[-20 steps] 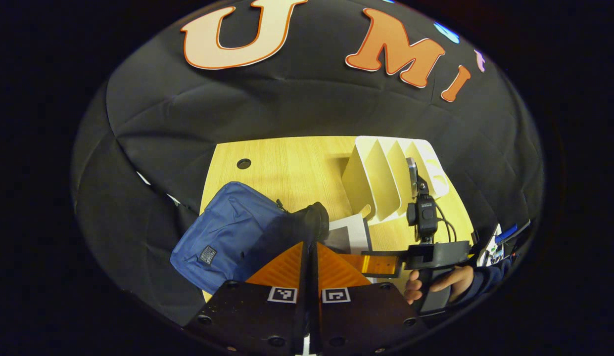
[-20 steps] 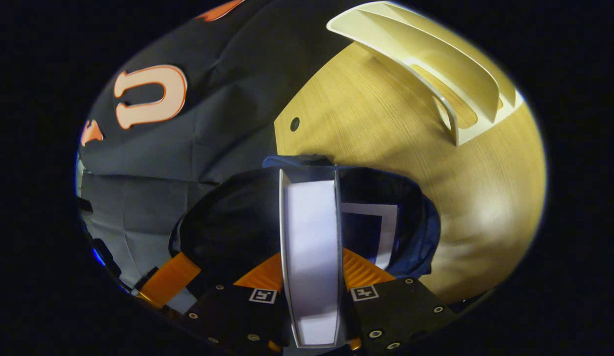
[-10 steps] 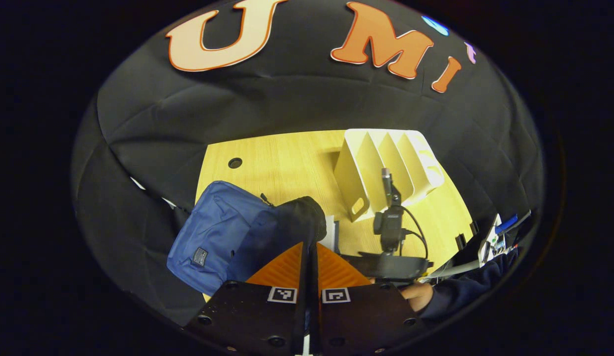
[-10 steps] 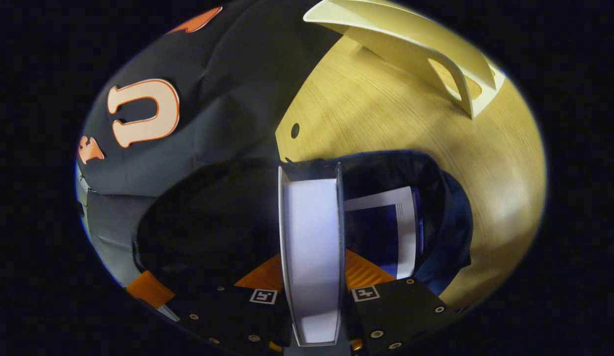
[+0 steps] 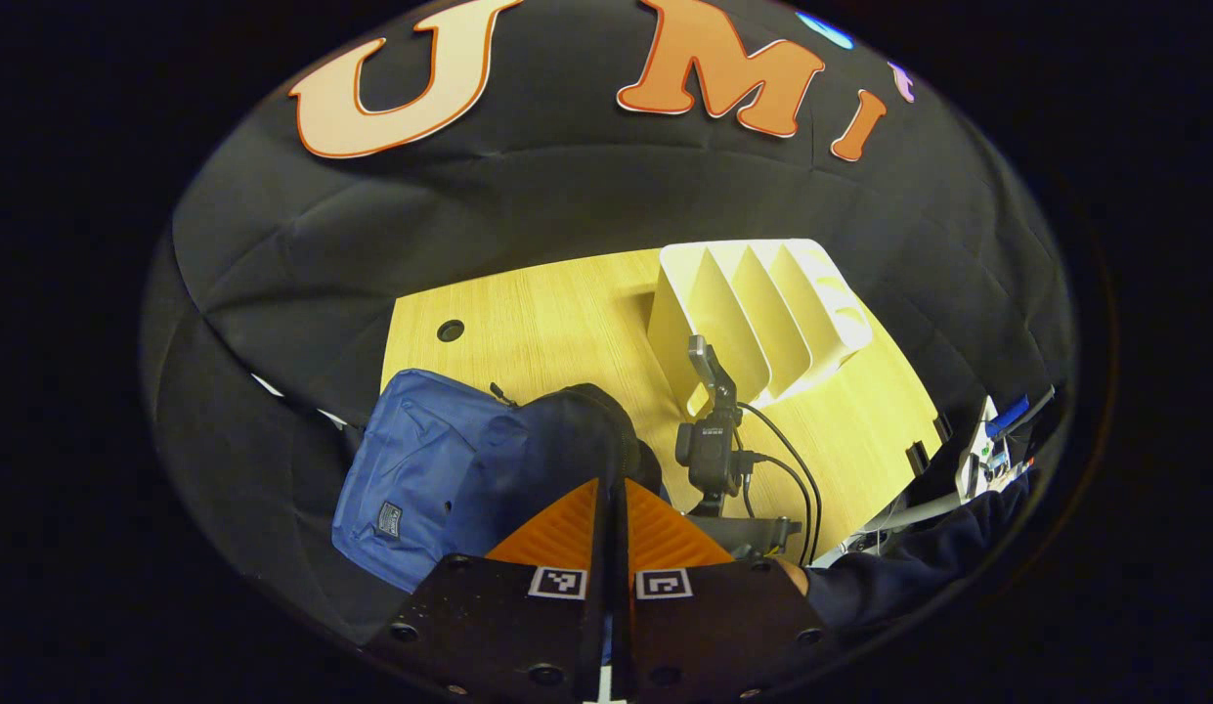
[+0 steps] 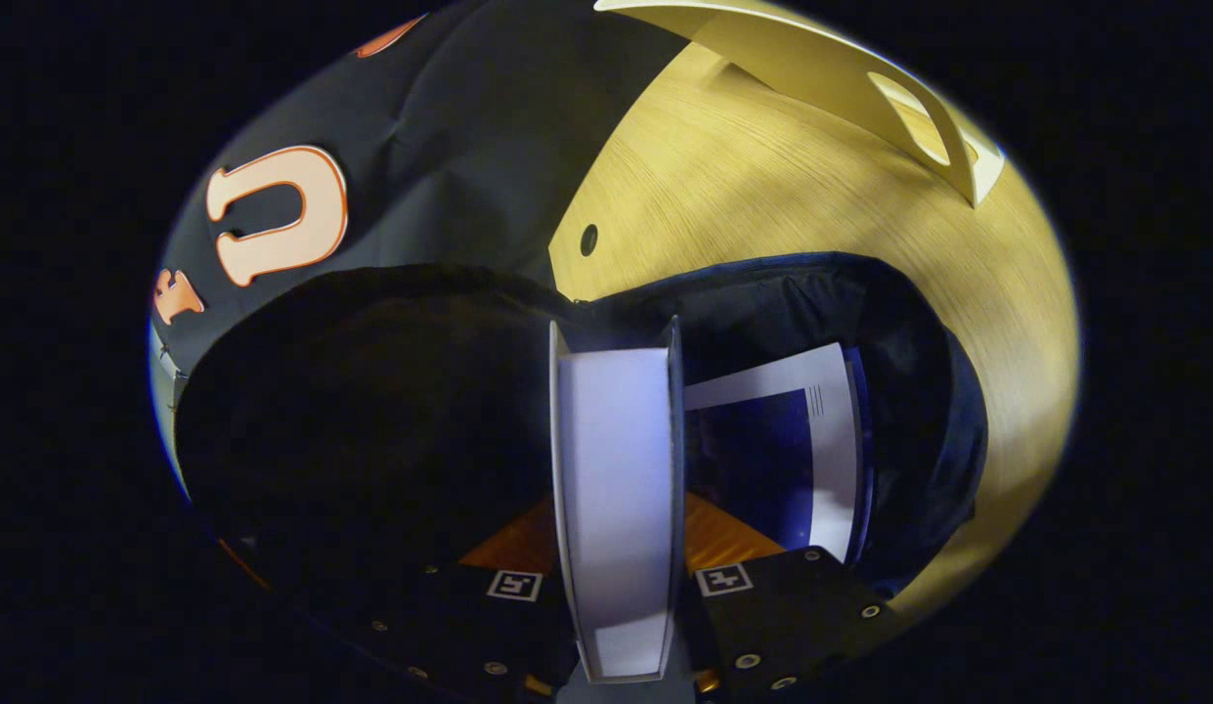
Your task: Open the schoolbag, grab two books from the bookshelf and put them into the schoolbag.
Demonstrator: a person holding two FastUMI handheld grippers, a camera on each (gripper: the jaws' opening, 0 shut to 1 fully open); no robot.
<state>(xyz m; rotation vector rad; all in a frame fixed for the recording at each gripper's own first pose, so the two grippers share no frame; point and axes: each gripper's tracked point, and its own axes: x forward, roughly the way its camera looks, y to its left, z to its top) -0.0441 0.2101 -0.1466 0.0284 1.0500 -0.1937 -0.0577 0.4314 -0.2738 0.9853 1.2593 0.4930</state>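
- Left tongs (image 5: 611,508) pressed together on the dark lip of the schoolbag (image 5: 440,469), probably holding its mouth up and open for loading; pinch point itself hidden behind the fingers.
- Blue body of the schoolbag lying left of and beyond the left tongs, on the table (image 5: 567,323).
- Bookshelf (image 5: 753,313) standing farther off to the right, slots bare, well apart from the bag.
- Right tongs (image 6: 616,508) pinching a book (image 6: 616,469) by its covers, pale page edge upward, leading end over the bag's mouth.
- Just right of those tongs, another book (image 6: 801,430) already lying inside the bag's dark interior.
- Left gripper view adds the bag's outside and the whole bookshelf; right gripper view adds the bag's contents.
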